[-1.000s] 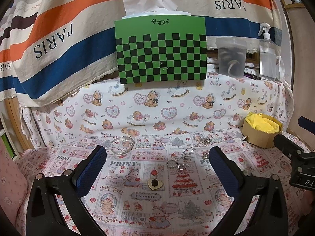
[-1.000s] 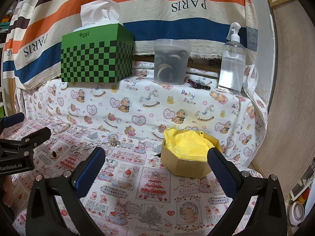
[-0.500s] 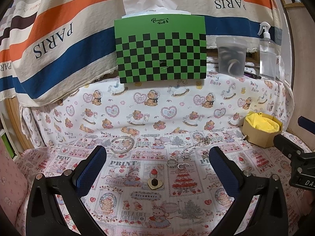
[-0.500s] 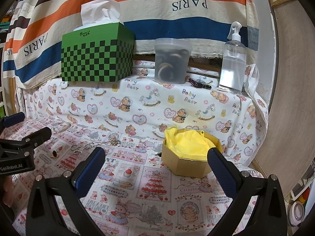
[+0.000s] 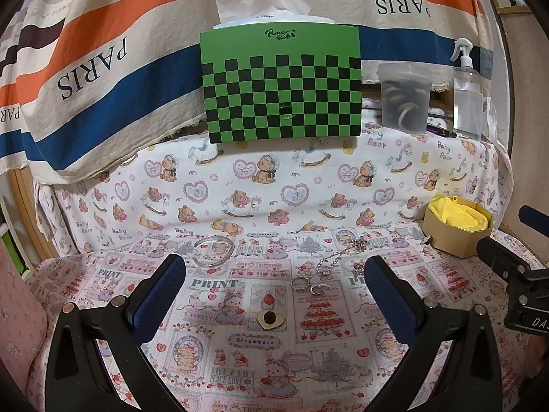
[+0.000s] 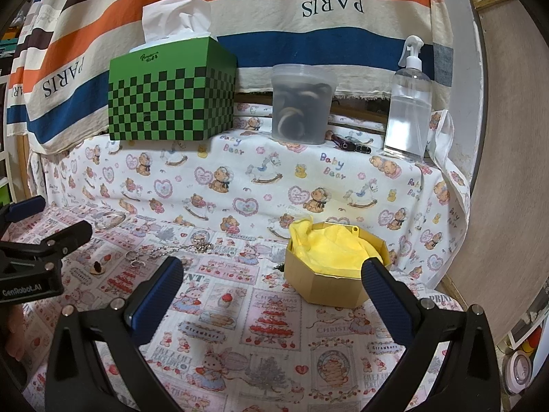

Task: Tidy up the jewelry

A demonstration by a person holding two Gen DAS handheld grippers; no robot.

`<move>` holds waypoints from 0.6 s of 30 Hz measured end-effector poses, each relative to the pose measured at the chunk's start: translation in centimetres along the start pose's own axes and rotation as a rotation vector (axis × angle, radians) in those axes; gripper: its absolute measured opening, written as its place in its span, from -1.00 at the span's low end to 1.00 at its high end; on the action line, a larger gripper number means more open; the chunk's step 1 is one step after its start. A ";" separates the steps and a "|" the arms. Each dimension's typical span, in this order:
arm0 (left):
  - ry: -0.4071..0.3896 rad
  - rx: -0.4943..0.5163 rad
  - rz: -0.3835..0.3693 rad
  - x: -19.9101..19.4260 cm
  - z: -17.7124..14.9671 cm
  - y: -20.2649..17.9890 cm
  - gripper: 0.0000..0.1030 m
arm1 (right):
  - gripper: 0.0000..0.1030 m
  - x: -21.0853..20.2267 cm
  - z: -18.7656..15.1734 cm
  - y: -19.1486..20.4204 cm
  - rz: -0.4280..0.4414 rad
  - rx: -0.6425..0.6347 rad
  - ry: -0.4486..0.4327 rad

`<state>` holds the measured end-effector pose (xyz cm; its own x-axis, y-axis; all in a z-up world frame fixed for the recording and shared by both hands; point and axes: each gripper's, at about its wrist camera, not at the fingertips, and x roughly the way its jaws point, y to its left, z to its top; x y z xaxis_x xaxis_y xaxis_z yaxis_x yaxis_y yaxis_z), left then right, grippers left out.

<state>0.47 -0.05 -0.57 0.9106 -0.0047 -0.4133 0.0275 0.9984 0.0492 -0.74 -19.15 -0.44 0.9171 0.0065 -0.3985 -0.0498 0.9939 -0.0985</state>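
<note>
**Right — both tools wide apart, jewelry loose on the cloth**

Left tool point(image 5: 274, 281) w/ ribbed blue pads spread, nothing between them. Right tool point(image 6: 272, 281) same, gaping, empty; its side label reads "GenRobot.AI" on the other unit at frame left.

Jewelry sits on the worktop point(image 5: 240, 360), a printed cloth w/ "PRINT", "Strawberry", "PEACE LOVE" panels: clear round bangle point(image 5: 214, 246) far left, gold heart-shaped piece point(image 5: 271, 318) w/ dark centre nearest the left tool, two small rings point(image 5: 307, 285) just beyond it, beaded silver chain point(image 5: 338, 255) trailing toward the box.

Gold octagonal cardboard box point(image 6: 338, 271), lined w/ crumpled yellow tissue, right side, apart from the pieces.

Behind, on a "Baby Bear" cloth ledge: green-black checkered tissue box point(image 6: 171, 96), frosted plastic tub point(image 6: 302, 103), clear spray bottle point(image 6: 408, 103). Striped backdrop reads "PARIS".
</note>
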 end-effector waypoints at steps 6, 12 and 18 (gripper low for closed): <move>-0.002 0.002 0.000 0.0 0.0 0.0 1.00 | 1.00 0.0 0.0 0.1 -0.001 0.008 0.007; -0.002 0.010 -0.005 0.0 0.0 -0.1 1.00 | 1.00 0.0 0.1 -0.2 -0.003 0.026 0.014; -0.001 0.010 -0.004 0.0 0.0 -0.2 1.00 | 1.00 0.1 0.2 -0.3 -0.005 0.027 0.018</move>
<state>0.49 -0.26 -0.59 0.9111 -0.0087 -0.4121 0.0349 0.9978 0.0563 -0.58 -19.38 -0.27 0.9102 0.0000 -0.4142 -0.0344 0.9966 -0.0755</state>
